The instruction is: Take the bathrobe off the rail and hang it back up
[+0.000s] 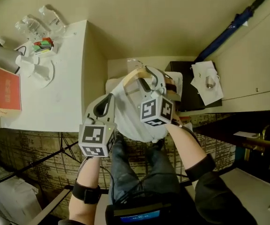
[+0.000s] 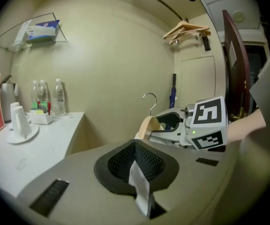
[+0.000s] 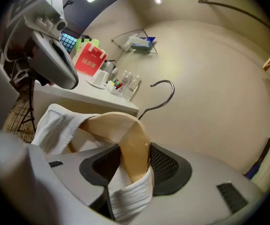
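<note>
Jaws of right gripper [image 3: 131, 170] clamp the wooden hanger [image 3: 125, 135] carrying the white bathrobe [image 3: 55, 121], off the rail [image 3: 233, 8], beside the counter [image 1: 64, 78]. Jaws of left gripper [image 2: 137, 165] are pinched closed on 1 bathrobe fold.

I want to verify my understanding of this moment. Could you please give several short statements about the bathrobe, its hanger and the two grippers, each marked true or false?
1. The right gripper grips the wooden hanger that carries the bathrobe. True.
2. The hanger's hook sits on the rail. False: the hook is free in the air, off the rail.
3. The left gripper is wide open and empty. False: its jaws are shut on a strip of white cloth.
4. Bottles stand on the white counter. True.
</note>
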`<state>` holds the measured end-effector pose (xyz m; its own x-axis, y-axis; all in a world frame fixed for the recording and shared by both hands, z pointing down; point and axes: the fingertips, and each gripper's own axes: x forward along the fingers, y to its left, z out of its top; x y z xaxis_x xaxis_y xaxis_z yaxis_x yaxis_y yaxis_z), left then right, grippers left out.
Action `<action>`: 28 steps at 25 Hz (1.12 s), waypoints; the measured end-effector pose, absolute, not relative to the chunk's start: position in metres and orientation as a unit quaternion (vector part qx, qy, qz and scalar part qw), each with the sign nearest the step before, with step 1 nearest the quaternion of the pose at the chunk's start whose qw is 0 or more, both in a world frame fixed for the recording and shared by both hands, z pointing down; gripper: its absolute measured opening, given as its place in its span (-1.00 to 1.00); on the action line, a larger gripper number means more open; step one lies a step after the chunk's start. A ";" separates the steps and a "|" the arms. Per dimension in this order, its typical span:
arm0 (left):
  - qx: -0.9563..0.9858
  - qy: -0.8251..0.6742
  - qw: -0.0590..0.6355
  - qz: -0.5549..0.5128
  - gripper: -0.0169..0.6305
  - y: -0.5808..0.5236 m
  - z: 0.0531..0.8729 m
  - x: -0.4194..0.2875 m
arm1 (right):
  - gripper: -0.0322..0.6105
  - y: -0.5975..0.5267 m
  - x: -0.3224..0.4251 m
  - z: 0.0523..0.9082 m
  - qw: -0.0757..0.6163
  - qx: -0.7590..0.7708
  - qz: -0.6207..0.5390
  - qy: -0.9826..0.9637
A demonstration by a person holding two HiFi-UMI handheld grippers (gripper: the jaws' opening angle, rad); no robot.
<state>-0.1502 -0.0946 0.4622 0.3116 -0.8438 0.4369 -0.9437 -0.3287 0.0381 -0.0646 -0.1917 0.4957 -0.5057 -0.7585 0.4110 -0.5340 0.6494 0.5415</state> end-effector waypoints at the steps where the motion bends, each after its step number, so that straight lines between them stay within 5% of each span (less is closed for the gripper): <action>1: 0.795 -0.562 0.148 0.173 -0.95 -0.100 0.472 -0.152 | -0.24 -0.198 -0.067 0.511 0.327 0.379 -0.172 -0.848; 28: 0.775 -0.552 0.214 0.218 -0.95 -0.170 0.748 -0.142 | -0.16 -0.318 -0.080 0.896 0.426 0.364 -0.039 -0.827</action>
